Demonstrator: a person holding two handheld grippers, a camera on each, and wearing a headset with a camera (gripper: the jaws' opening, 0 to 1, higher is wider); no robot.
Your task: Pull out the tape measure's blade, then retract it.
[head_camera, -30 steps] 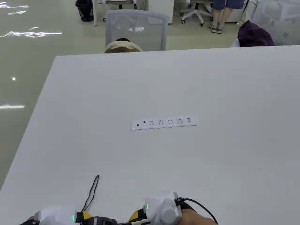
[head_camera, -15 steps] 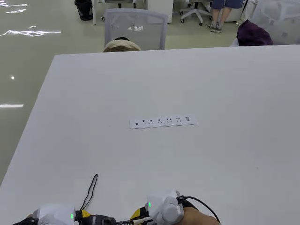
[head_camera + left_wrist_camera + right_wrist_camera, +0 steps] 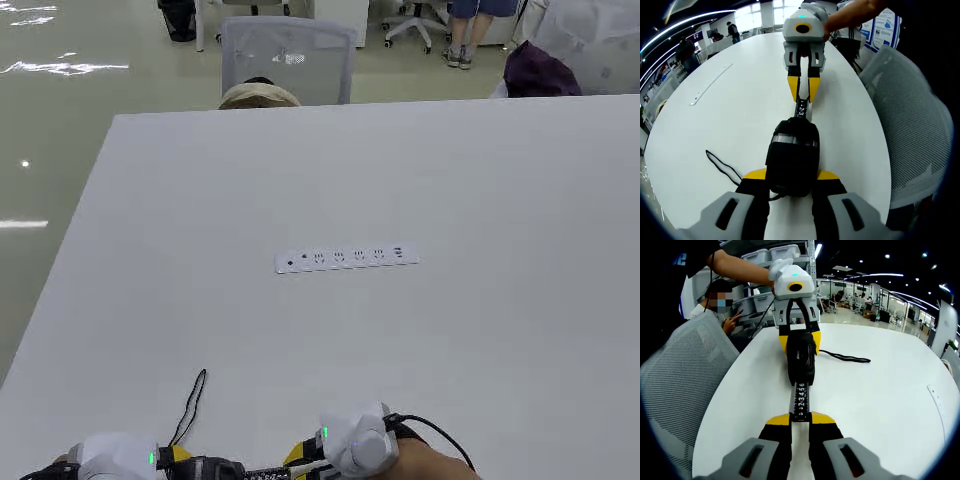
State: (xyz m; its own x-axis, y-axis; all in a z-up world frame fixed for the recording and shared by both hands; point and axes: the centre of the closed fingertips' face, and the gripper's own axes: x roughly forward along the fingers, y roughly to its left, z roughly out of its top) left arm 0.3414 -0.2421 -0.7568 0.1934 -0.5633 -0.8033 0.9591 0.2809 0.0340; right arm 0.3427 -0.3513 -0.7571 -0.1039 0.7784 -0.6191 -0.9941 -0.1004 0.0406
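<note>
The black tape measure (image 3: 792,160) is at the near edge of the white bench (image 3: 400,170), its case clamped between the yellow-tipped jaws of the left gripper (image 3: 792,176). A short length of pulled-out blade (image 3: 800,399) runs straight to the right gripper (image 3: 800,418), whose jaws are closed on the blade's end. Digits on the blade read 2, 3, 4, 5, 6. A black looped cord (image 3: 846,358) lies on the bench beside the case. A white power strip (image 3: 347,258) lies well apart, mid-bench.
</note>
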